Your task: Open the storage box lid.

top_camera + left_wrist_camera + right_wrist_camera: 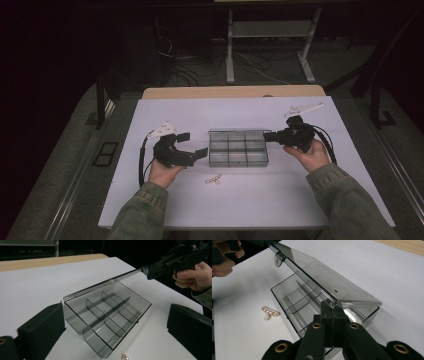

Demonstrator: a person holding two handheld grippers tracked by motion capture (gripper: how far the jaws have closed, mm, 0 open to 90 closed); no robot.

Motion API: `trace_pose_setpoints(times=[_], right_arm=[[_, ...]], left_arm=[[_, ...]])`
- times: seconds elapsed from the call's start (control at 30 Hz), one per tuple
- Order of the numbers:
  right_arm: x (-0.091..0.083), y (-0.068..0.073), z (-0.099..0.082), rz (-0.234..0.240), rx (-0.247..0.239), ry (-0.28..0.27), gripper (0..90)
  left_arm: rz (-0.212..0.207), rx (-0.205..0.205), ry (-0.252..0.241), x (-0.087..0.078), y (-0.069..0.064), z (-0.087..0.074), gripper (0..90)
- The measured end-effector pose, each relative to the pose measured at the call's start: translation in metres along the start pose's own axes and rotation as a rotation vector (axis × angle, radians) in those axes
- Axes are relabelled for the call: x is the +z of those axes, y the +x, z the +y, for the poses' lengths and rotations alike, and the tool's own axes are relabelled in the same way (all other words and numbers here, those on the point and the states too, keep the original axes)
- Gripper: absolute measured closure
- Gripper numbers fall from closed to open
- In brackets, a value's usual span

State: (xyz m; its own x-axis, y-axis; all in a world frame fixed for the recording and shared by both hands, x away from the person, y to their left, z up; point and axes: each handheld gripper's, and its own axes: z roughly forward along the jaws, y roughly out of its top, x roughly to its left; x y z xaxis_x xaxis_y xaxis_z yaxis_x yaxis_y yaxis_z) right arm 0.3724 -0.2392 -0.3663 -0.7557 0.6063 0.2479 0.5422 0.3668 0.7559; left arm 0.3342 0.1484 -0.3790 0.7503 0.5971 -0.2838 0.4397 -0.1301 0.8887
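A clear plastic box (237, 149) with several compartments lies mid-table, its compartments bare as far as they show. Its hinged lid (324, 275) stands raised and tilted. My right gripper (333, 312) is shut on the lid's edge at the box's right end; the high view shows this gripper (268, 136) there too. To the left of the box my left gripper (194, 145) is open, with its jaws wide apart and nothing between them. In the left gripper view the box (107, 317) lies ahead of them. A small gold brooch (213, 179) with pearls lies on the table in front of the box.
The white tabletop (250, 210) has a wooden strip (235, 91) along its far edge. Beyond it are dark floor, cables and a metal stand (230, 50). A person's sleeved forearms come in from the bottom.
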Motion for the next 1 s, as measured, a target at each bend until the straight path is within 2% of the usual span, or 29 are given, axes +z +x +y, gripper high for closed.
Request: trace_pose_setpoints(times=[0.23,0.53,0.83,1.0], right_arm=[[0.001,-0.003,0.005,-0.002,0.002,0.000,89.4],[0.001,-0.009,0.013,-0.005,0.011,-0.005,89.4],[0.003,-0.015,0.020,-0.010,0.020,-0.006,89.4],[0.004,-0.019,0.022,-0.014,0.025,-0.003,89.4]], left_arm=[[-0.007,0.003,0.004,0.007,0.005,0.009,5.9],[-0.013,-0.017,-0.003,0.018,0.013,0.019,11.5],[-0.010,-0.028,-0.034,0.028,0.024,0.028,27.7],[-0.012,-0.022,-0.015,0.035,0.032,0.031,35.9]])
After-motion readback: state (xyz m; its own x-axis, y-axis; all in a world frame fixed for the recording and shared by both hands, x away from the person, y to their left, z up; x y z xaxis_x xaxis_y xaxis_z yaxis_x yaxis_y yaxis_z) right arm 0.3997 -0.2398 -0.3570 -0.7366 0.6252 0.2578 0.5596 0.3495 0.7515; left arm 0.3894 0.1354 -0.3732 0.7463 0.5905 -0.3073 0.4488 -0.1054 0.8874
